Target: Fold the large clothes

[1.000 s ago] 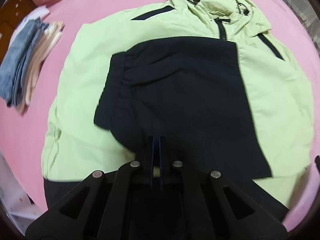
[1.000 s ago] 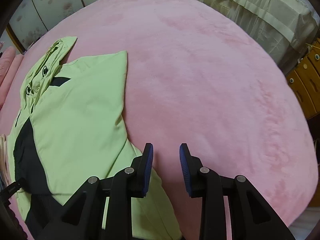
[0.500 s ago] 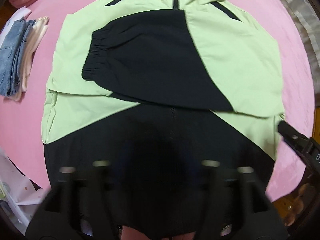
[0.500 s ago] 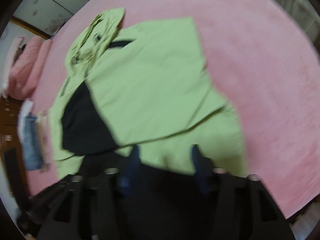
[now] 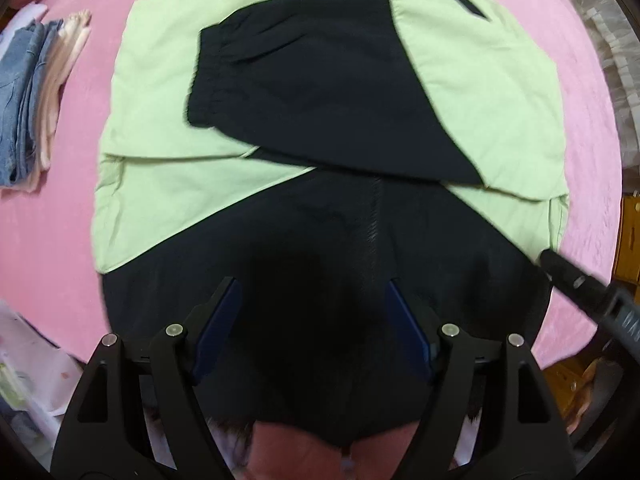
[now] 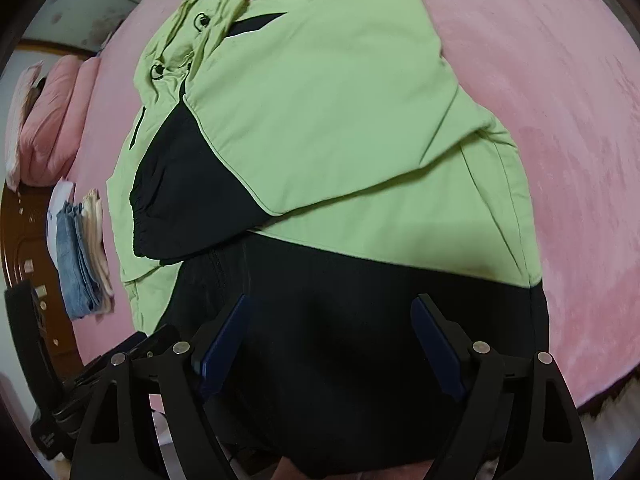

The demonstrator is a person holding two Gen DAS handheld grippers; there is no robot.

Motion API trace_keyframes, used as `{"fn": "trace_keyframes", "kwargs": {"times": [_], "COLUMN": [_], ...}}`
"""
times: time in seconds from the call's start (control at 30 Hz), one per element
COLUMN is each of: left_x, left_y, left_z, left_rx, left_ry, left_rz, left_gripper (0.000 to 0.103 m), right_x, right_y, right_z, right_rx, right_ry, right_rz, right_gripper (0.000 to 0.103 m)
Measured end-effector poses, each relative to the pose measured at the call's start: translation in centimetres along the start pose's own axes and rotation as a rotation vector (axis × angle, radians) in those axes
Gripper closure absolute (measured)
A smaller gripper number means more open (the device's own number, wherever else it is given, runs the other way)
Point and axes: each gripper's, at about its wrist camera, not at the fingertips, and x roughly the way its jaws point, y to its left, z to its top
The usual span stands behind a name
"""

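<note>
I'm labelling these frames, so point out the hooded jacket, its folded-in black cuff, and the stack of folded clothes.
hooded jacket (image 6: 340,92): right wrist view, on the green sleeve folded across its front.
black cuff (image 5: 208,76): left wrist view, on the gathered elastic end.
stack of folded clothes (image 5: 24,96): left wrist view, on the denim piece.

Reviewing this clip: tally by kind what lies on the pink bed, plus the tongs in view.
Jackets, green and black: 1
Stacks of folded clothes: 1
Pink pillows or bedding rolls by the headboard: 1, perhaps more, unclear
Tongs: 2, left and right, both open, nothing between them
Total: 5
</note>
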Motion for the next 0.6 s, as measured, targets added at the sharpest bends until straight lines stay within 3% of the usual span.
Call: {"fn": "trace_keyframes", "kwargs": {"times": [0.13, 0.27, 0.33, 0.47, 0.57, 0.6], "left_x": [-2.1, -5.3, -7.4, -11.0, -12.6, -13.2], "left_y": [2.3, 3.7, 4.7, 6.2, 7.4, 7.9], "left_z": [2.7, 7.4, 10.6, 17.5, 23.9, 25.7], "left_rx": [0.112, 0.311, 0.325, 0.267, 0.214, 0.164], "left_ry": [0.091, 0.072, 0.072, 0.12, 0.215, 0.21], "left_rz": [0.019, 0.137, 0.2, 0.099, 0.039, 0.027], "left_gripper": [0.031, 0.031, 0.031, 0.029, 0.028, 0.028], "right_x": [-1.3, -3.9, -5.4, -7.6, -9.8, -11.0], "right_y": [0.4, 2.1, 2.7, 3.5, 5.3, 6.2], "right_z": [3.1, 8.5, 12.1, 19.6, 25.8, 28.0], "right_rx": [-0.004, -0.09, -0.04, 0.112, 0.158, 0.153], "right_ry": [0.088, 0.151, 0.201, 0.233, 0.149, 0.095], "right_rz": [0.089, -0.002, -0.01, -0.039, -0.082, -0.092], "right_gripper": [0.015, 0.013, 0.013, 0.013, 0.013, 0.013]}}
